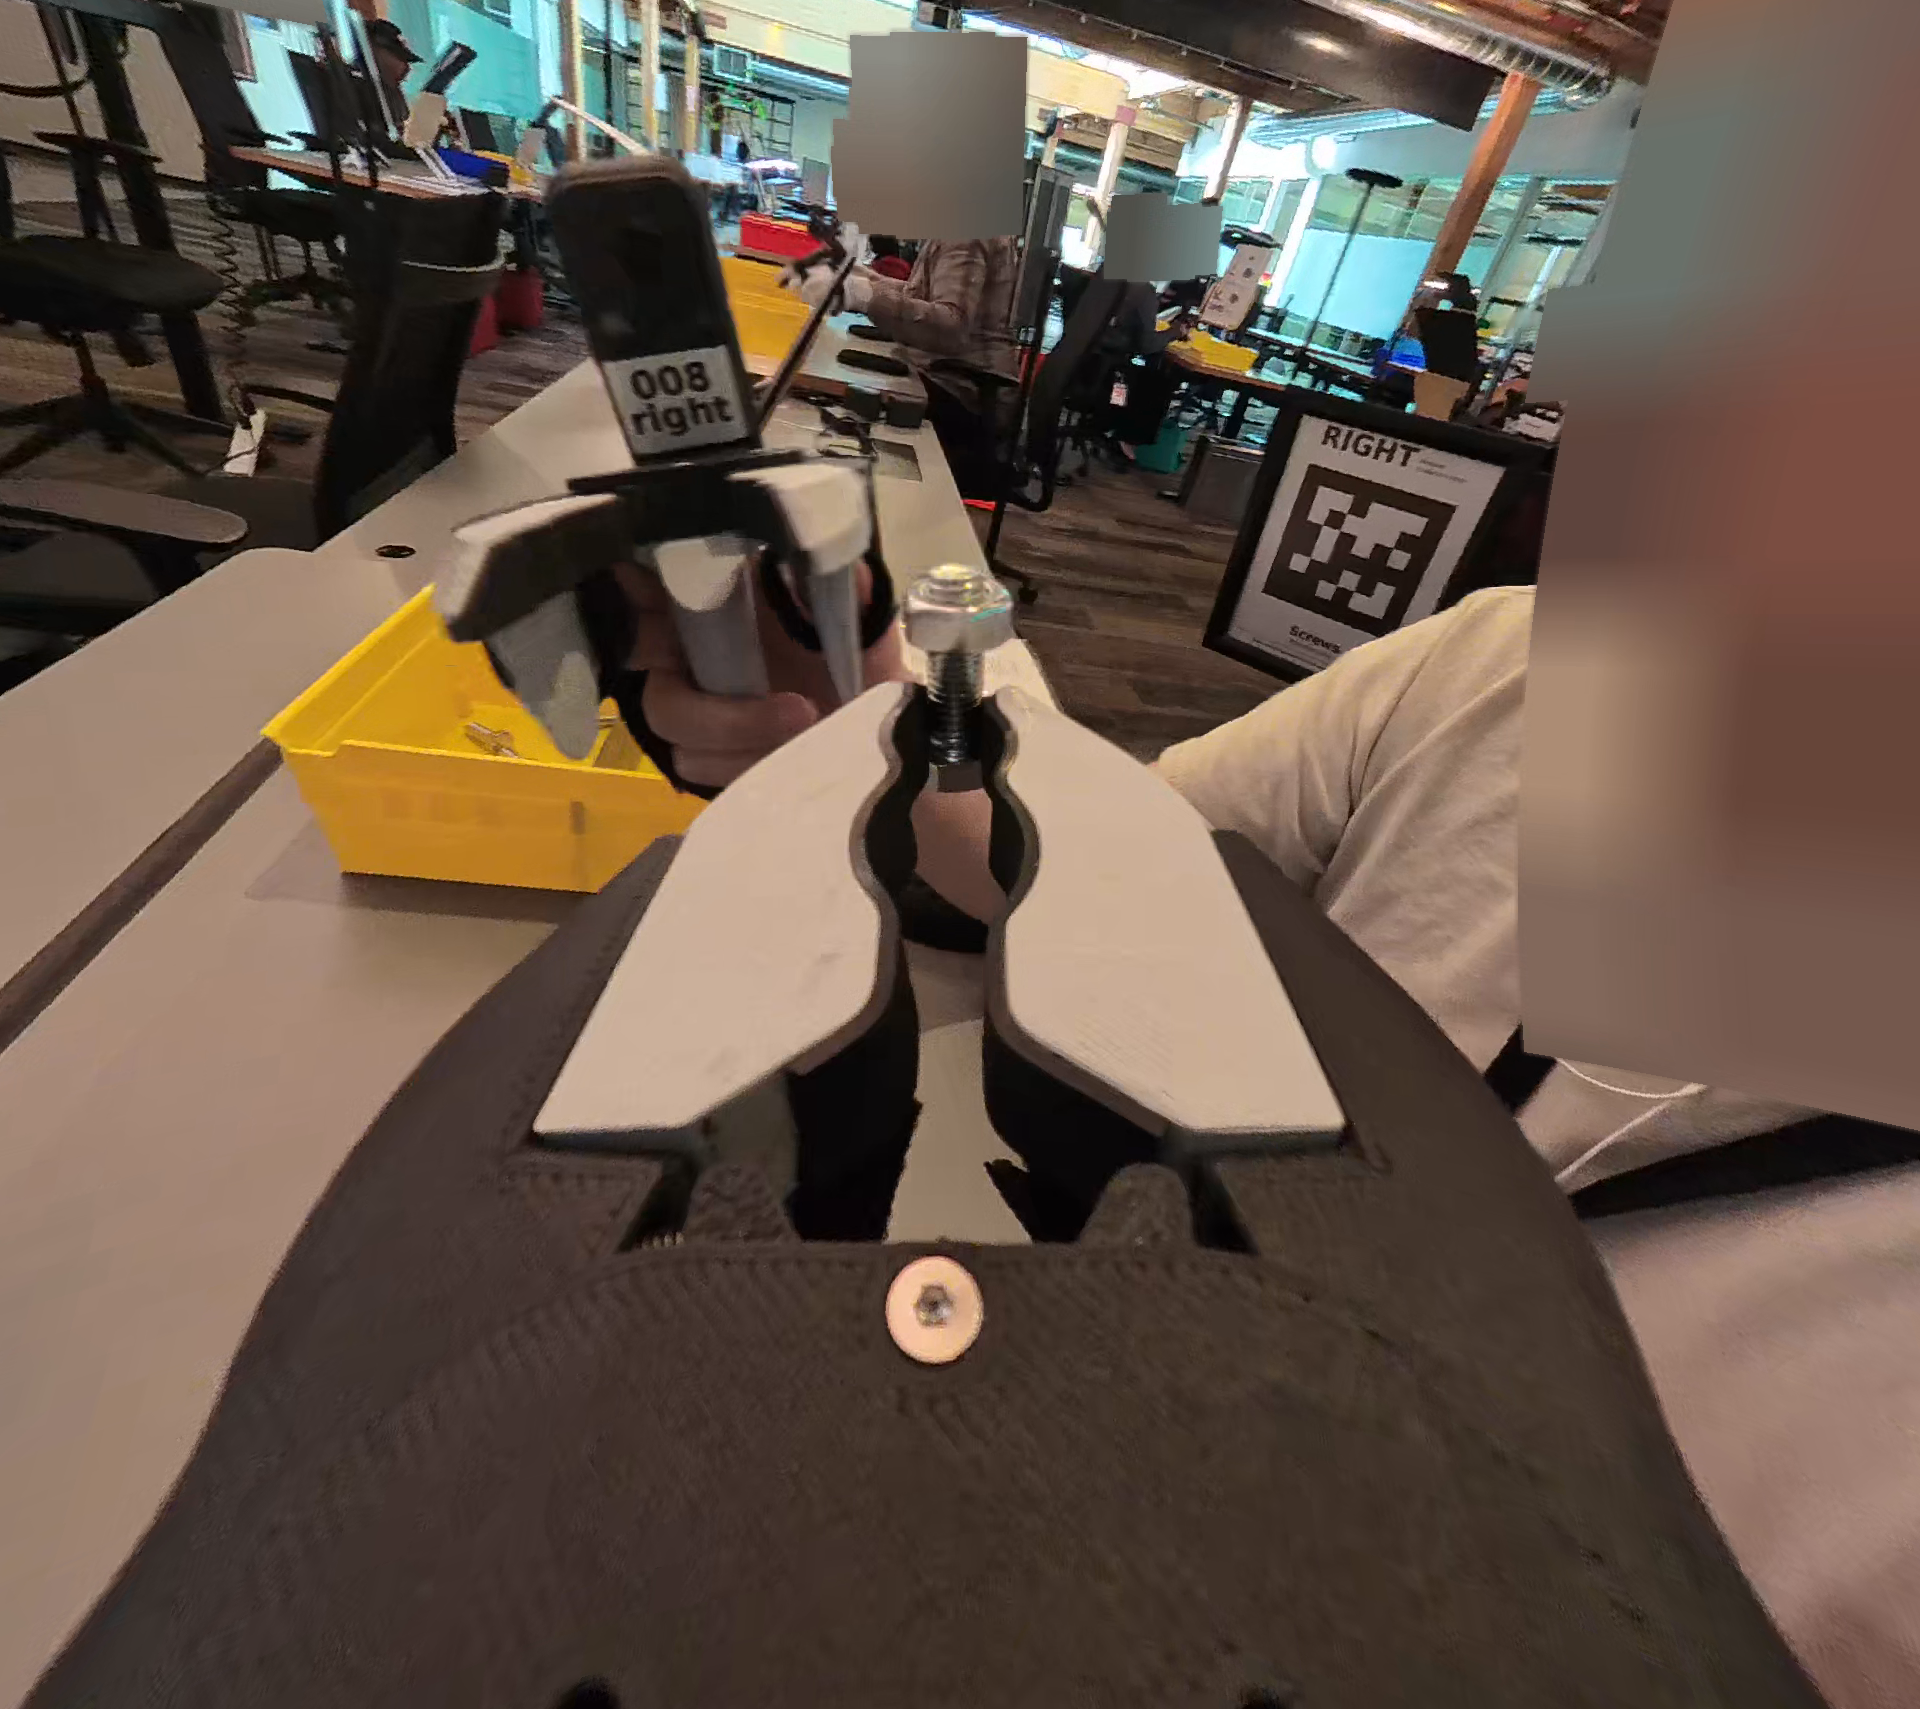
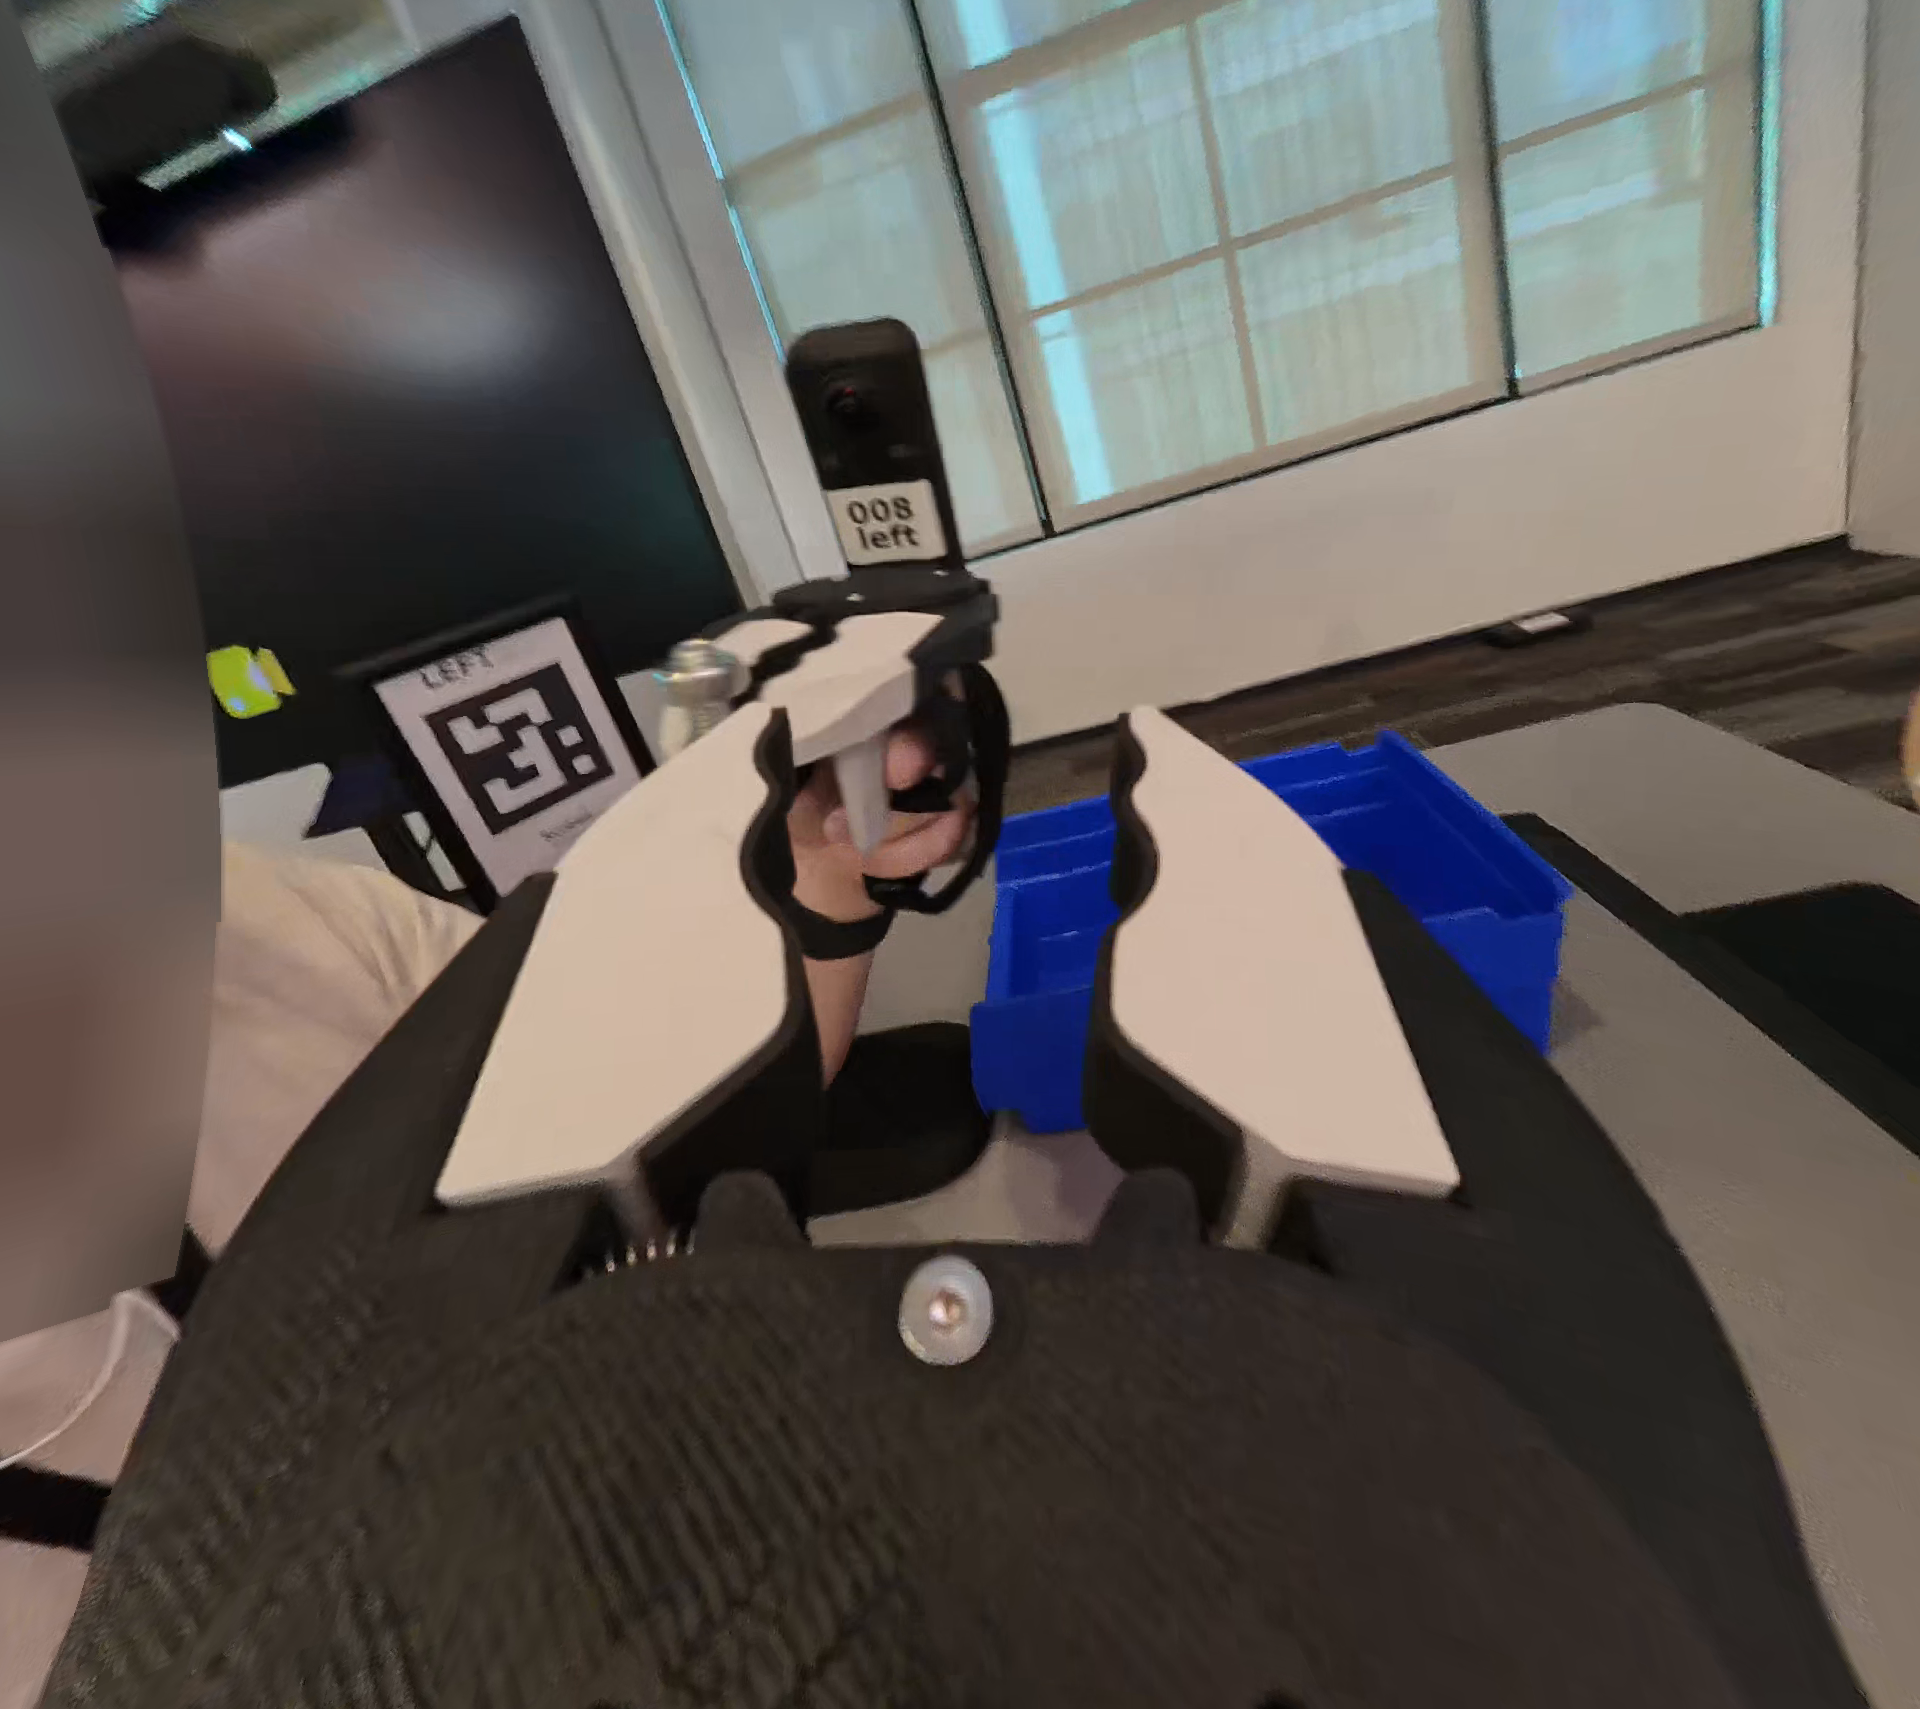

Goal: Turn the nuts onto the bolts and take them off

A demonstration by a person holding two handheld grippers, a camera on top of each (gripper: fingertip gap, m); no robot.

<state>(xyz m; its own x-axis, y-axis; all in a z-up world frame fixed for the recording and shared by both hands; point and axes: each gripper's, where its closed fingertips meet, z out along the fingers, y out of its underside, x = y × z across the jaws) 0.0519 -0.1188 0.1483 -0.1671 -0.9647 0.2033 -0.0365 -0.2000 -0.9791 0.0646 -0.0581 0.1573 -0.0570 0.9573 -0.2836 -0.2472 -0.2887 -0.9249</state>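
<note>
Left wrist view: left claw (image 1: 948, 729) upright, clamped on bolt (image 1: 948, 703).

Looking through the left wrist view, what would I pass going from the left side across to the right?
yellow bin → right gripper → bolt with its nut, held in the left gripper → framed sign

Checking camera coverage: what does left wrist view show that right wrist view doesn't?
Left wrist only: yellow bin with hardware inside, and the bolt's threads running down into the left gripper, which is shut on the bolt.

Right wrist only: blue bin, windows, and the right gripper open and empty.

Both: the nut at the bolt's end, the grey table, and each other's gripper.
</note>
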